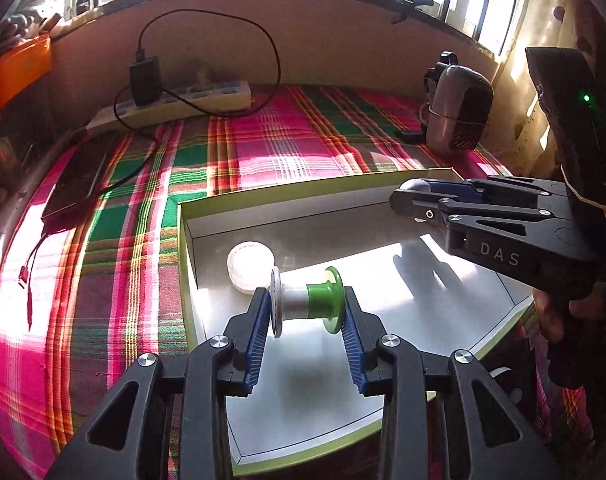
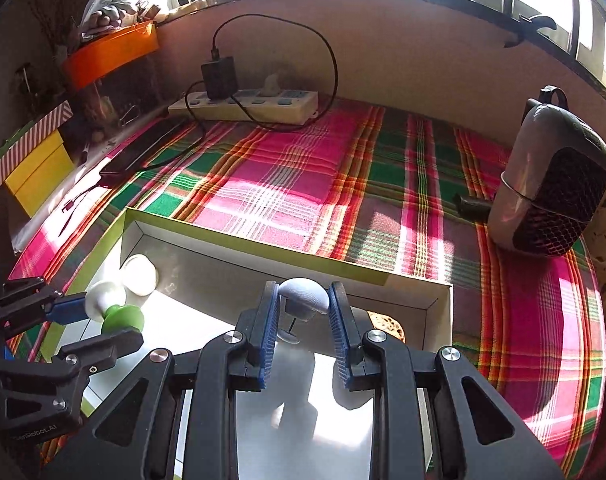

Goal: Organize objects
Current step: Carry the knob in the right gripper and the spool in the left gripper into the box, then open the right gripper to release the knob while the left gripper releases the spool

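A spool [image 1: 305, 300] with a white flange, grey core and green flange lies crosswise between the left tongs [image 1: 307, 316], which grip its two ends over the tray [image 1: 239, 196]. At three o'clock from it, the right tongs [image 2: 303, 306] are closed on a grey domed knob [image 2: 304, 295] above the tray.

"DAS" on right gripper [image 1: 413, 196] body, "enRobot.AI" on left gripper [image 2: 103, 322] body

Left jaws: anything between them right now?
Yes. In the left wrist view the left gripper has a spool, white flange one end, green the other, spanning its jaws end to end, above the box floor.
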`<state>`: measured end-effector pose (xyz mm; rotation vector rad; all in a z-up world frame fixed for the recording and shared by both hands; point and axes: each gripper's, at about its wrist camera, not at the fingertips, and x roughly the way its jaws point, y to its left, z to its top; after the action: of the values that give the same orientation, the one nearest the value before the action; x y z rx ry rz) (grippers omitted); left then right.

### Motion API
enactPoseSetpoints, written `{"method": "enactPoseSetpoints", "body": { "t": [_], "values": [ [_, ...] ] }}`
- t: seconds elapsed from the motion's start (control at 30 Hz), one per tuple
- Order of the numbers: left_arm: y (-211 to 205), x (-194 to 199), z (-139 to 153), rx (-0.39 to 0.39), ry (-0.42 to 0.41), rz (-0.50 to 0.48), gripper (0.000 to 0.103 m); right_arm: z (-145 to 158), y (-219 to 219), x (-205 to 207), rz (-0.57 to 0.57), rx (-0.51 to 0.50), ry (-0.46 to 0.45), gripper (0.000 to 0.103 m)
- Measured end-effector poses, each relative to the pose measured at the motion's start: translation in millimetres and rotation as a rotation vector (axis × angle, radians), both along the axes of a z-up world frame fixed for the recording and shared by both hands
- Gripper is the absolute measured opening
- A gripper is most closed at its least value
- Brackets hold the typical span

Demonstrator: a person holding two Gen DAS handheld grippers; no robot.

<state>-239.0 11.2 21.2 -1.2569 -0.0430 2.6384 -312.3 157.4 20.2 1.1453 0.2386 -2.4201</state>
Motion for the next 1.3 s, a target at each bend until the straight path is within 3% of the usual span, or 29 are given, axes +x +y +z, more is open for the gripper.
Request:
{"method": "enactPoseSetpoints", "body": {
  "t": [0.87, 1.03, 1.17, 1.3],
  "values": [
    [3.1, -8.0, -4.3, -0.050, -0.007, 0.008, 0.033, -14.7, -14.9, -12.2, 0.018, 0.109, -0.057, 0.026],
    [3.4, -8.0, -4.4, -0.046, -0.007, 0.008, 0.033, -15.6, -16.0, -12.5, 0.012, 0.118, -0.058, 0.030],
    [2.6, -7.5, -4.5, -0.027, -0.009, 0.003, 0.034, -13.7, -14.4, -12.7, 0.000, 0.111, -0.056, 0.047],
    [1.1, -7.3, -3.4, -0.024, -0.010, 0.010, 0.035, -9.8, -13.5, -11.0, -0.012, 0.115, -0.043, 0.048]
  ]
}}
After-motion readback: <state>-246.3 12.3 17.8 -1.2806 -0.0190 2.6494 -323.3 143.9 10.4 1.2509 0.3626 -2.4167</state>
